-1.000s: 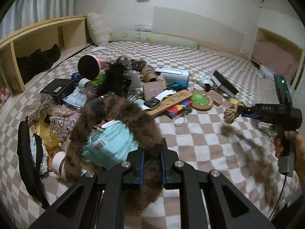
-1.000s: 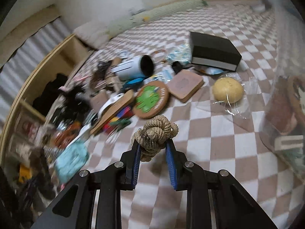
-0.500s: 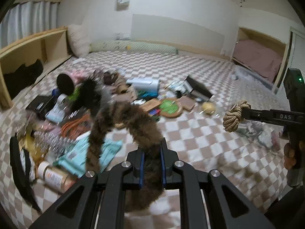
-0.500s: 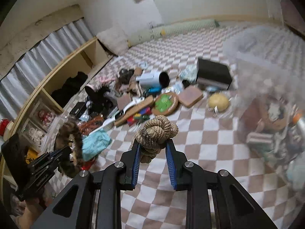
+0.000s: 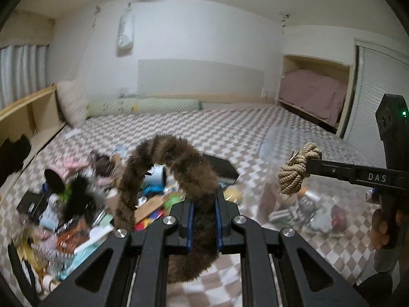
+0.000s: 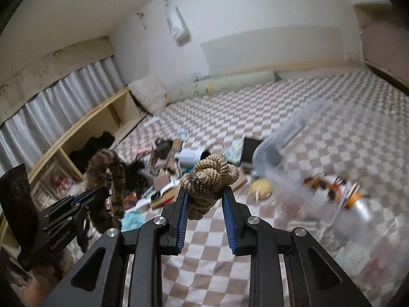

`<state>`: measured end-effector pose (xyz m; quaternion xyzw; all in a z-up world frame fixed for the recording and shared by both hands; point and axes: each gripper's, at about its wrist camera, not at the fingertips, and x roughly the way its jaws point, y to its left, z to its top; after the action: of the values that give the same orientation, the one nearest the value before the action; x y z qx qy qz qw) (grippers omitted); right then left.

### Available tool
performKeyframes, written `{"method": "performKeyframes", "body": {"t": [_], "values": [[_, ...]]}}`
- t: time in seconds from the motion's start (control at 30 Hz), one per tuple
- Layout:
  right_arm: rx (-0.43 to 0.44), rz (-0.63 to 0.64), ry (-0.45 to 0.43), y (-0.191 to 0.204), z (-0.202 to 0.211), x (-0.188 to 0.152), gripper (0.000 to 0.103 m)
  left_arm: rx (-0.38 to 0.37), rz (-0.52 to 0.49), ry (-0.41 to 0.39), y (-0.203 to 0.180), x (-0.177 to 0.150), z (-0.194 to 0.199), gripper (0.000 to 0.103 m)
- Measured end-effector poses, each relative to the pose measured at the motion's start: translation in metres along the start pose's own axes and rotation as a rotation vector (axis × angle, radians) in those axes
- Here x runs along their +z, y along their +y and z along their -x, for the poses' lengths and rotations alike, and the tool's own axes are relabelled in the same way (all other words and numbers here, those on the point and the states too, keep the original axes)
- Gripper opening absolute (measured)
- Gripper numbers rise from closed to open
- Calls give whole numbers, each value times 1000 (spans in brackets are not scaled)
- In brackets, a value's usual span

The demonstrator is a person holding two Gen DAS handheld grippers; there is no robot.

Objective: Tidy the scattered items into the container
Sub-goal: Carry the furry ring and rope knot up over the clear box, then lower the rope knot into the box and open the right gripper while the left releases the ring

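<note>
Left wrist view: left gripper (image 5: 203,217) clamps a furry brown hoop (image 5: 166,168). Clear plastic container (image 5: 301,192) right of it, holding blurry jumble, maybe bottles. "DAS" printed on right gripper (image 5: 306,165).

Right wrist view: right gripper (image 6: 205,200) pinches a knotted tan rope ball (image 6: 211,179), left of the container (image 6: 319,194).

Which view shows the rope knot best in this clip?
The right wrist view: the rope knot sits large and centred, clamped in the right gripper. The left wrist view shows it smaller, from the side, at the fingertips near the clear container.
</note>
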<state>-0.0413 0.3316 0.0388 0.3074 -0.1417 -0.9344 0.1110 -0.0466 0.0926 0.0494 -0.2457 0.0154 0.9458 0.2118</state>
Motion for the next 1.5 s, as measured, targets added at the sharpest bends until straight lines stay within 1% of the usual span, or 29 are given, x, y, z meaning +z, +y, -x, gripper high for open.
{"method": "performKeyframes", "body": {"t": [0.13,0.3,0.47,0.7,0.9,1.1,1.23,1.37,1.5], "values": [[-30,-8,-68,-11,29,21,27,-42,-36,-48,-21,30,0,13],[-83,-23,-138,-30,63,44,27,-96,-73,-87,-50,67,-6,13],[-146,-42,-174,-51,86,55,27,-152,-117,-123,-82,101,-12,13],[-233,-84,-213,-84,115,62,27,-237,-166,-134,-130,127,-24,13],[-317,-124,-225,-116,133,63,27,-304,-192,-116,-169,136,-43,13],[-386,-183,-183,-151,133,55,27,-345,-206,-64,-197,129,-72,13],[-428,-223,-133,-173,120,43,27,-362,-200,-19,-210,120,-94,13],[-449,-262,-88,-191,105,28,27,-359,-206,38,-221,106,-120,13],[-485,-290,-15,-207,84,16,27,-353,-202,98,-228,93,-144,13]]}}
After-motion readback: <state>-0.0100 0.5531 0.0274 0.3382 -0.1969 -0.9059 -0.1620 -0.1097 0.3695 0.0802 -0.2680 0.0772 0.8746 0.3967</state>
